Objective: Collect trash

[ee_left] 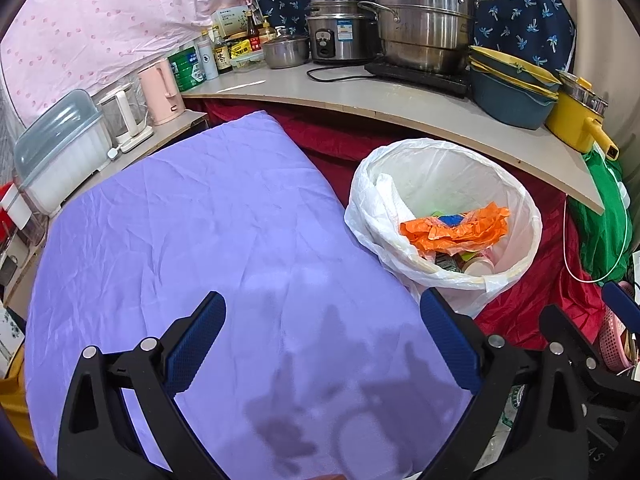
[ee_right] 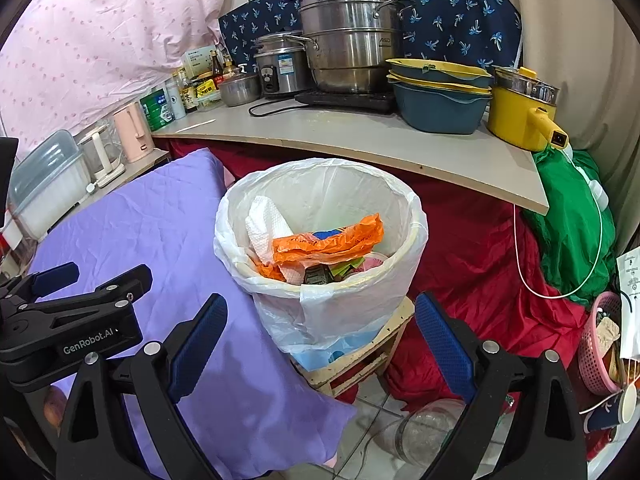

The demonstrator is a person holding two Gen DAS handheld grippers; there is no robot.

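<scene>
both grippers, left gripper point(ee_left: 322, 330) & right gripper point(ee_right: 320, 330), spread wide, empty; "genrobot.ai" on left; bin point(ee_right: 320, 196) full.

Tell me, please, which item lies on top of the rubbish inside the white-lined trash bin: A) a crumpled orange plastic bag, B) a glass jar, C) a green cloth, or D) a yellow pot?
A: a crumpled orange plastic bag sits uppermost in the white-lined trash bin, beside a white paper towel; both wrist views show it.

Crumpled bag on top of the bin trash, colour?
Orange crumpled bag, clearest in the right wrist view.
</scene>
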